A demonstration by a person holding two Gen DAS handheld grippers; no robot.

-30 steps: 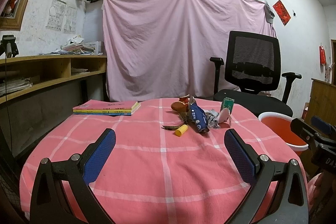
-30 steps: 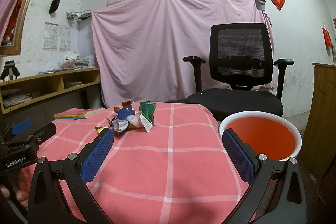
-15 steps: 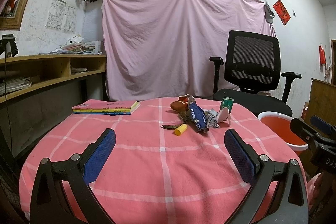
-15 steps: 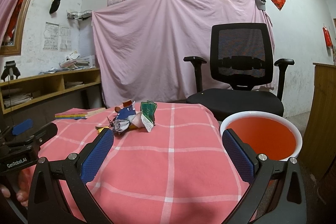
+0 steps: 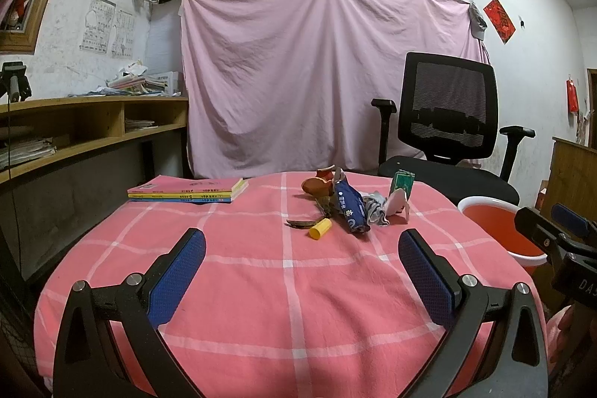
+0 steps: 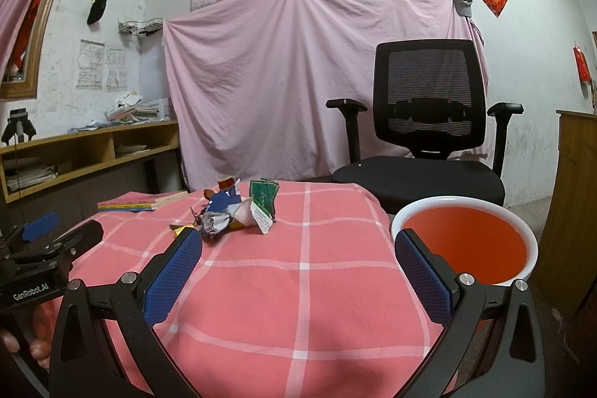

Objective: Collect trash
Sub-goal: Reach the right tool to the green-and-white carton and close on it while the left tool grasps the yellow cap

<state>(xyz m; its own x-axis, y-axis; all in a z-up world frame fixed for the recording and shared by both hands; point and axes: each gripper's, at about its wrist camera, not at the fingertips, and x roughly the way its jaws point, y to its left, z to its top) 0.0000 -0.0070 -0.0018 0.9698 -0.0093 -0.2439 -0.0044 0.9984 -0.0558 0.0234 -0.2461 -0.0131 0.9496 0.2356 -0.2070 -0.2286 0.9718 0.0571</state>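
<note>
On the round table, under a pink checked cloth [image 5: 261,286], the trash pile [image 5: 349,202] sits toward the far side, well ahead of both grippers and touched by neither. Several pieces overlap, so their outlines are hard to separate: a blue wrapper [image 5: 349,207] lies across crumpled grey-white paper [image 5: 377,211], an orange-brown scrap [image 5: 317,185] is partly hidden behind them, and a dark peel-like strip [image 5: 302,222] cannot be identified with certainty. A small yellow cap [image 5: 320,229] lies at the near edge of the pile, just beside the strip; a green packet [image 5: 403,182] stands upright at the far right. The left gripper [image 5: 298,271] is spread wide above the cloth with nothing between its blue pads [image 5: 175,278]. The right gripper [image 6: 298,271] is likewise spread wide and empty; in its view the left pad covers the yellow cap and the near edge of the pile [image 6: 231,211]. A red basin with a white rim [image 6: 466,241] stands off the table's right edge, its near rim cut by the right gripper's finger. Stacked books [image 5: 190,191] lie at the far left of the table, apart from the trash. An office chair [image 5: 447,137] stands behind the table before a hanging pink sheet [image 5: 298,81]. Part of a hand [image 6: 22,342] shows at the lower left, mostly cropped.
</note>
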